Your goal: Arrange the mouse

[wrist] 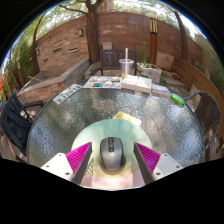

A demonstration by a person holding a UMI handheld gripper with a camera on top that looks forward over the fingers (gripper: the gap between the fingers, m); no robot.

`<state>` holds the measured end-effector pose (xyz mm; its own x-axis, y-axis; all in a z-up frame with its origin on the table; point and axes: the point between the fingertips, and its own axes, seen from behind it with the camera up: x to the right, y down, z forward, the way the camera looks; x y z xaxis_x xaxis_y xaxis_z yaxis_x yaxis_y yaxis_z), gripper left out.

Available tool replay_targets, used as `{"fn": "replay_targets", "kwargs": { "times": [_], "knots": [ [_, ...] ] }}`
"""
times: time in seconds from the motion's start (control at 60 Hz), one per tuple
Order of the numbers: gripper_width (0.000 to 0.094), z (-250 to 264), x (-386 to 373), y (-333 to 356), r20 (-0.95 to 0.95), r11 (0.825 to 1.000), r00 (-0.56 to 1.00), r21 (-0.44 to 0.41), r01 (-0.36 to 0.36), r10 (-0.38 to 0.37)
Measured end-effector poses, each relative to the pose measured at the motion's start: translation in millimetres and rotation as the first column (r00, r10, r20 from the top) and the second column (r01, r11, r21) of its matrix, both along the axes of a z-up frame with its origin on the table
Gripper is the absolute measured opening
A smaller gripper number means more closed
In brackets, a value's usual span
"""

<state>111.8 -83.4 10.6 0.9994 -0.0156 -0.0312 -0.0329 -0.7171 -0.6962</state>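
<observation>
We see our gripper (pixel 111 160) released, the grey mouse (pixel 111 153) resting between its fingers on the glass counter (pixel 60 125).

tongs (pixel 110 160): two fingers are seen | frame: pale, white-grey arms edged with dark trim | pads (pixel 80 157): magenta, wedge-shaped, faint ribbing, fitted on each inner face | cables, screws, markings: none can be made out | skin, sleeve: not seen

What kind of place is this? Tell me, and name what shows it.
Probably a backyard patio. A round glass table stands outdoors, with a brick wall and tree trunk beyond it. The mouse lies between the open gripper fingers.
</observation>
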Motion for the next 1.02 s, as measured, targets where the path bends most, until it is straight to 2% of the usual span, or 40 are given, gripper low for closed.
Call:
{"fn": "replay_targets", "kwargs": {
  "times": [0.25, 0.467, 0.75, 1.017],
  "knots": [
    [0.0861, 95, -14, -46, 0.067, 0.997, 0.998, 0.079, -0.015, 0.01],
    [0.0853, 168, -34, -115, 0.083, 0.988, 0.996, 0.152, 0.016, -0.029],
    [0.0851, 201, -56, -195, 0.132, 0.981, 0.99, 0.194, 0.016, -0.043],
    [0.0853, 216, -61, -218, 0.127, 0.976, 0.99, 0.214, 0.03, -0.059]
  ]
}}
